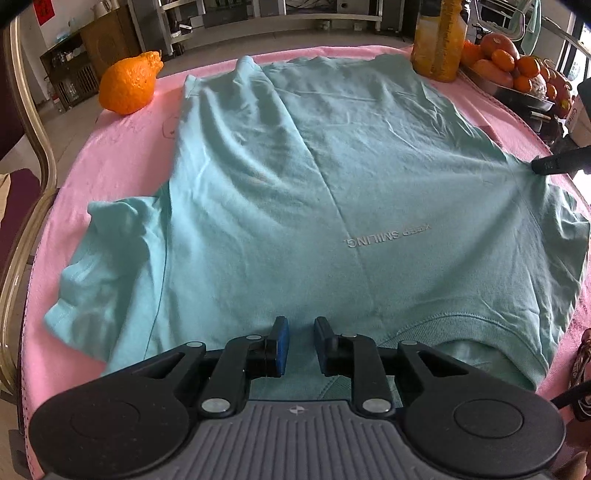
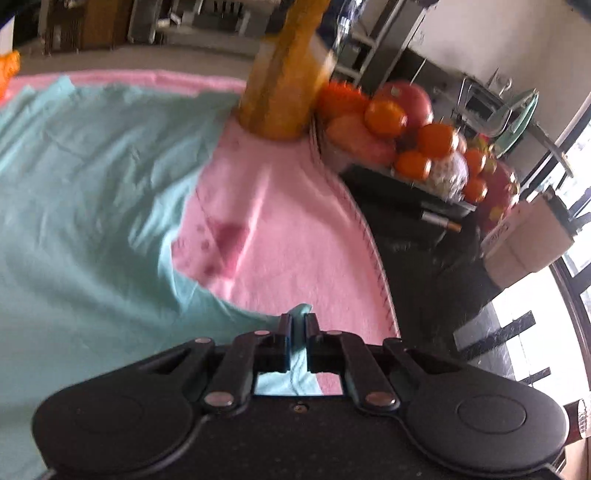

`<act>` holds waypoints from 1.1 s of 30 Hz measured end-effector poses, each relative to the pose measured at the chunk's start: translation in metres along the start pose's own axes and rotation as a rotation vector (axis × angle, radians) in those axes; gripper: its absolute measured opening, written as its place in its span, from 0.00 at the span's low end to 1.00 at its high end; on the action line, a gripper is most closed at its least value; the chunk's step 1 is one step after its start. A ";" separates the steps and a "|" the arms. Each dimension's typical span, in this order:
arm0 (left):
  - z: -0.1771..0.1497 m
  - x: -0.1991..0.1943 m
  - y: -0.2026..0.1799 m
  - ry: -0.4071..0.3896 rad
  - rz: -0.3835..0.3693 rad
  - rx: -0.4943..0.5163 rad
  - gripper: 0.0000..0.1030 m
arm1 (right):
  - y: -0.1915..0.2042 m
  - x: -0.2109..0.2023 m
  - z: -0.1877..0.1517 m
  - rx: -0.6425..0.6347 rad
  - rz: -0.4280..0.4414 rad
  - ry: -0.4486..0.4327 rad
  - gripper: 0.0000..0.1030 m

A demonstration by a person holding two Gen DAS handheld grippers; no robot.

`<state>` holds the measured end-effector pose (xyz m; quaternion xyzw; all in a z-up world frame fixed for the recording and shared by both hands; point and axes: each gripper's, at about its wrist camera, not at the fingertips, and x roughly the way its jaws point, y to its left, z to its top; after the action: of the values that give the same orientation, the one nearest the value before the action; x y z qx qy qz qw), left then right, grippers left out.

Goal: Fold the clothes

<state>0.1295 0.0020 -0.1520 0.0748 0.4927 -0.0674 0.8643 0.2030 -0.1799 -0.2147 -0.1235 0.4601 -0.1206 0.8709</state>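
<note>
Here the teal T-shirt (image 1: pixel 295 184) lies flat on the pink cloth (image 1: pixel 110 155), collar near, hem far, so its long axis runs away from the person. The right gripper (image 2: pixel 297 325) is pinched together on the shirt's right edge by the armpit. The left gripper (image 1: pixel 300 332) sits over the near shoulder beside the collar, jaws slightly apart, fabric between them but apparently unclamped.

Beyond the far edge of the pink-covered table (image 1: pixel 122 155) stand a brown wooden cabinet (image 1: pixel 107 40) and grey metal shelving (image 1: pixel 221 18) on a pale floor. Bright daylight enters through dark-framed windows (image 2: pixel 546 347) past its right edge
</note>
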 end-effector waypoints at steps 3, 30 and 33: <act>0.001 -0.001 -0.001 -0.006 0.007 0.011 0.21 | -0.013 -0.007 0.001 0.069 0.015 0.000 0.18; -0.029 -0.016 0.017 0.049 -0.022 -0.041 0.21 | -0.101 -0.045 -0.066 0.698 0.184 0.109 0.02; -0.029 -0.017 0.012 0.040 -0.005 -0.009 0.21 | -0.075 -0.054 -0.055 0.418 0.020 0.017 0.02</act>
<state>0.0985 0.0200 -0.1518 0.0711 0.5104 -0.0658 0.8544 0.1199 -0.2391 -0.1786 0.0655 0.4337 -0.2059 0.8747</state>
